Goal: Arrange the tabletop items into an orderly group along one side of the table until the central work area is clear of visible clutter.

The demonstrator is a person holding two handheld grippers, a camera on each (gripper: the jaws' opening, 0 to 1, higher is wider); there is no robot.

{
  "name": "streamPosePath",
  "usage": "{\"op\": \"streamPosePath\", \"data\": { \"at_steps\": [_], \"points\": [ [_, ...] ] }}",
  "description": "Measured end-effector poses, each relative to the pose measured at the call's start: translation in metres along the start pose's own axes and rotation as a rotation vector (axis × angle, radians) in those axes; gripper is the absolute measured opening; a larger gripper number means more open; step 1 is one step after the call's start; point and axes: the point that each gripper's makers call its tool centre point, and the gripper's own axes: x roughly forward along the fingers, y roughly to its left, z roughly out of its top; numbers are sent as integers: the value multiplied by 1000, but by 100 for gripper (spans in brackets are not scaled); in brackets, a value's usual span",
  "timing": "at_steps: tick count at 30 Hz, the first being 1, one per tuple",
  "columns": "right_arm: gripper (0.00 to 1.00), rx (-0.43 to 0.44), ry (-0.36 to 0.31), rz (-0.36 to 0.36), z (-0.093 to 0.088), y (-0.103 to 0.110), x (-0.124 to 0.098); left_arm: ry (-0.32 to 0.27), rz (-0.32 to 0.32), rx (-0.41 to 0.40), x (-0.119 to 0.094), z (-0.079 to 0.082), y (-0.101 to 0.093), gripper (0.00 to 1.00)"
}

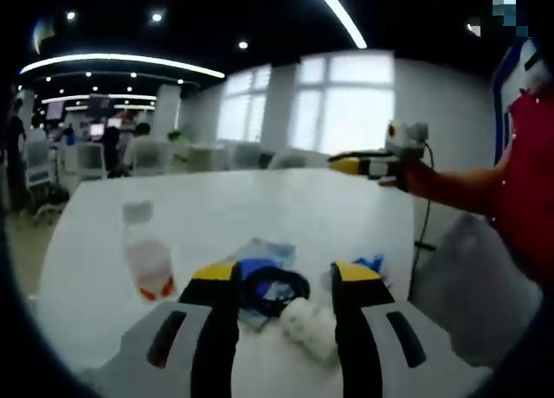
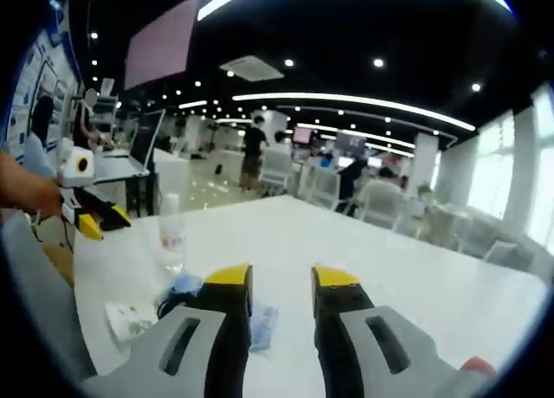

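My left gripper [image 1: 284, 277] is open just above the near table edge. Beyond its jaws on the white table [image 1: 260, 203] lie a black coiled cable [image 1: 275, 290], a blue packet [image 1: 260, 253] and a crumpled white wad [image 1: 310, 322]. A clear plastic bottle [image 1: 147, 255] with a red label stands to their left. My right gripper [image 1: 368, 165] hovers over the far right edge, held by a hand. In the right gripper view my right gripper [image 2: 282, 281] is open over bare table. The bottle [image 2: 171, 238], the cable [image 2: 177, 296], the blue packet [image 2: 262, 318], a white packet [image 2: 128, 317] and the left gripper [image 2: 97, 218] lie to its left.
A grey chair back [image 1: 467, 277] stands at the table's right side, seen also as the chair [image 2: 35, 277] in the right gripper view. A person in a red top [image 1: 524, 190] stands at that side. Other desks, chairs and people fill the office behind.
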Motion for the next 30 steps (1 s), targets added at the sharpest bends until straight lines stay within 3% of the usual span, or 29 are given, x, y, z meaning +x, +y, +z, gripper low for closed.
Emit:
{"op": "streamPosePath", "data": {
  "at_steps": [5,9,13,16,20,23,26,30],
  "points": [
    [28,23,20,19,-7,-5,4,51,54,-1,8,-4,0,33],
    [28,38,37,32,-13,-7,10,85,136,-35,14,-11,14,34],
    [29,65,57,40,-21,-13,20,159,227,-62,22,-24,30,35],
    [30,86,74,47,-28,-17,31,198,249,-87,31,-30,33,31],
    [31,109,99,64,-40,-20,43,196,283,-102,46,-32,37,35],
    [32,123,125,84,-52,-19,53,247,319,-115,53,-45,44,35],
    [32,133,151,107,-65,-16,63,332,377,-157,57,-67,51,33],
    [32,185,191,127,-86,-12,76,354,414,-170,63,-80,61,32]
  ]
}}
